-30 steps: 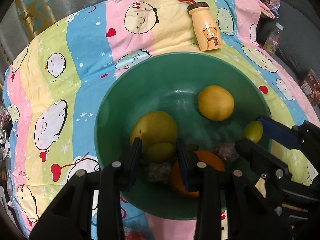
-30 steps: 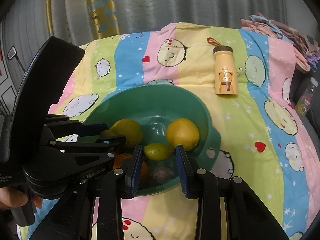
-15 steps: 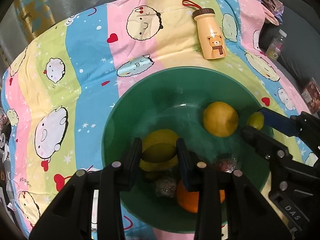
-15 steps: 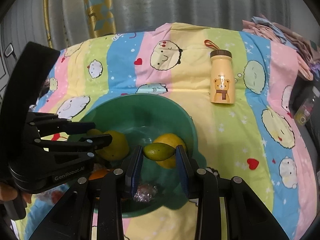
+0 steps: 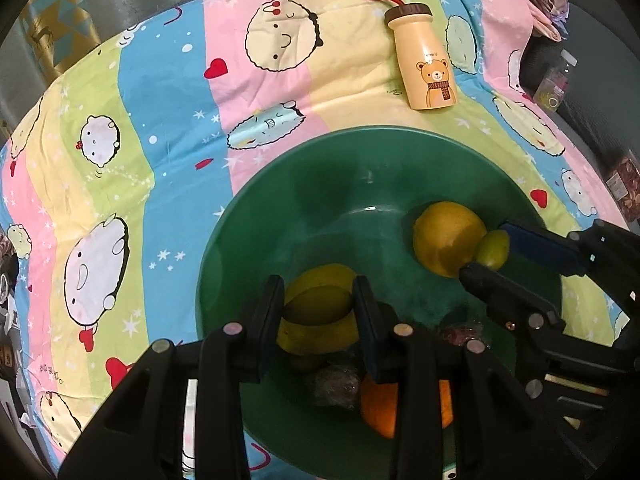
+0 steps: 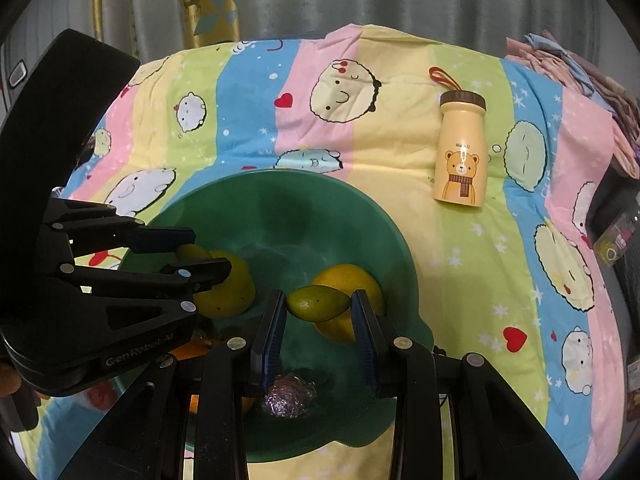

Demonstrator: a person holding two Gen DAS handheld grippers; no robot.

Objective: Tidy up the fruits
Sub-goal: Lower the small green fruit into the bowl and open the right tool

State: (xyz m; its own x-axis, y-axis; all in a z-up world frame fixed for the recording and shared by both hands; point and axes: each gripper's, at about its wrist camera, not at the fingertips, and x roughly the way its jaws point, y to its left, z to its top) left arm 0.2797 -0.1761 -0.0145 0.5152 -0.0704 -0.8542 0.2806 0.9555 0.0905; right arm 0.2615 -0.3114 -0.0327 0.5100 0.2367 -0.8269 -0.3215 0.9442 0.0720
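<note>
Both tongs are shown above a green bowl (image 5: 256,216) set on a striped cartoon-print cloth (image 5: 160,128). A small green fruit (image 5: 318,306) is clamped between the fingers of the left gripper (image 5: 318,312), in front of a larger yellow fruit (image 5: 320,340). A green lime (image 6: 318,303) is clamped endwise by the right gripper (image 6: 319,320), just in front of a second yellow fruit (image 6: 352,280). An orange (image 5: 380,408) and a foil-wrapped item (image 6: 290,400) are seen in the bowl. A yellow bear-print bottle (image 6: 460,152) is seen lying on the cloth, well apart from the bowl.
</note>
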